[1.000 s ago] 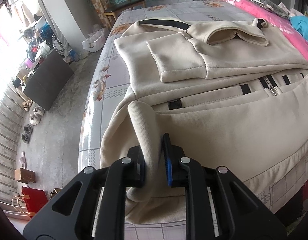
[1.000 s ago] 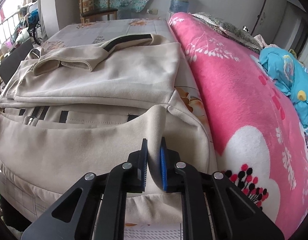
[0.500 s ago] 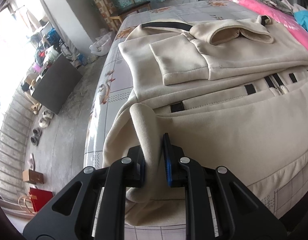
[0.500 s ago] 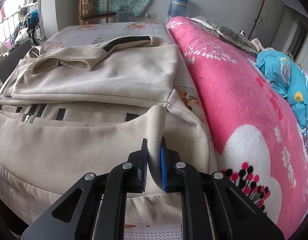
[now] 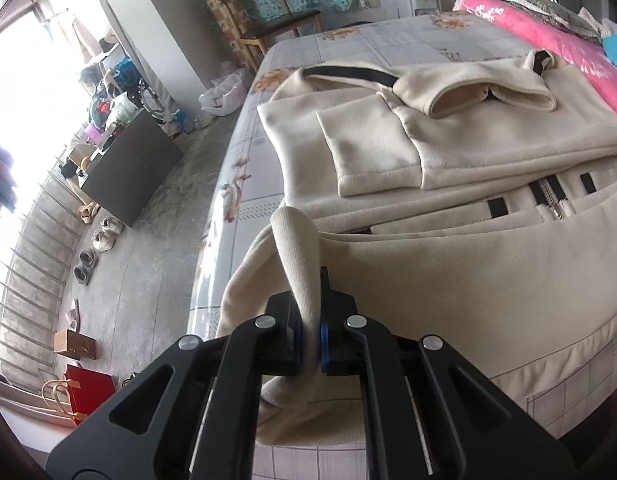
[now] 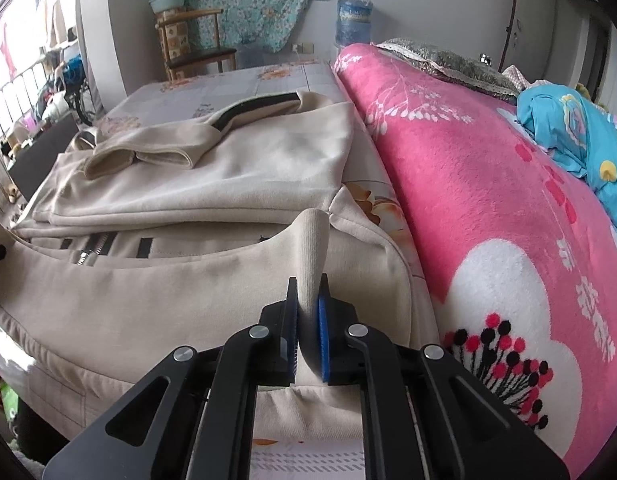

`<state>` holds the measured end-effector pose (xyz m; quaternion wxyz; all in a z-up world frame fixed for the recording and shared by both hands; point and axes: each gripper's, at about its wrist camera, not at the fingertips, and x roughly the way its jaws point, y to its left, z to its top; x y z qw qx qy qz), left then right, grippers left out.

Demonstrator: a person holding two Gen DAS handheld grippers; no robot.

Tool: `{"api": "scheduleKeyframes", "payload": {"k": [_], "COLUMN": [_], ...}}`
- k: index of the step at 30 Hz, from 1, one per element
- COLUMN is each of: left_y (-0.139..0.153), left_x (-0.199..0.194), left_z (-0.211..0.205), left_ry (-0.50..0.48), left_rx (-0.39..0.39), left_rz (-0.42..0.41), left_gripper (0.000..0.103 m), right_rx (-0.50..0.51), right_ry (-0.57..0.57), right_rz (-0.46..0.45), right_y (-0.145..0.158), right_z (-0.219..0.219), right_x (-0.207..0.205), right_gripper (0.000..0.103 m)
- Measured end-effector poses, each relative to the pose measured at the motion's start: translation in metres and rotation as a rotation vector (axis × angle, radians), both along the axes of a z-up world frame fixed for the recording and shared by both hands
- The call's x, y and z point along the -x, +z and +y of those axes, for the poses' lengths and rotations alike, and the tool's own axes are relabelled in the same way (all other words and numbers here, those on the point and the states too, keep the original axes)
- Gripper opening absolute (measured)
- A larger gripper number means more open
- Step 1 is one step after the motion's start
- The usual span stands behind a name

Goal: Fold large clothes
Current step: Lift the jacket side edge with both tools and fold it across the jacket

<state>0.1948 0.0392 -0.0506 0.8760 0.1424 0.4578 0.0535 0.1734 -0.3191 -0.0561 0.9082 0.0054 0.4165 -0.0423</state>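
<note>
Jacket (image 5: 448, 288): cream, zip-front, lying partly folded on your bed (image 5: 388, 44), beside the pink blanket (image 6: 468, 184).
Left gripper (image 5: 308, 320): you've just squeezed tighter, pinching its ribbed hem.
Right gripper (image 6: 307, 320): clamped on the hem too.

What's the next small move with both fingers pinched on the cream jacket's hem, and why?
Probably lift both corners together and carry the hem away toward the folded sleeves. The left gripper and right gripper each clamp a ribbed corner of the jacket, whose near half isn't folded over yet.
</note>
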Motion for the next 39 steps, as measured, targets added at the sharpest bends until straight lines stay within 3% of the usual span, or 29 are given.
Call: {"api": "scheduleKeyframes", "payload": {"k": [10, 24, 32, 39], "left_y": [0.014, 0.027, 0.038, 0.056], "left_x": [0.012, 0.02, 0.022, 0.017], "left_z": [-0.005, -0.003, -0.009, -0.01], "left_ry": [0.016, 0.049, 0.062, 0.079], "left_rx": [-0.027, 0.009, -0.005, 0.016], "left_rz": [-0.043, -0.103, -0.143, -0.183], "left_gripper": [0.006, 0.006, 0.006, 0.006], "right_rx": [-0.05, -0.1, -0.051, -0.069], "right_ry": [0.01, 0.025, 0.065, 0.064], "right_rz": [-0.072, -0.141, -0.13, -0.159], "right_y": [0.018, 0.029, 0.028, 0.038], "right_z": [-0.004, -0.007, 0.0, -0.003], "right_x": [0.017, 0.028, 0.022, 0.018], "right_gripper": [0.007, 0.007, 0.007, 0.007]}}
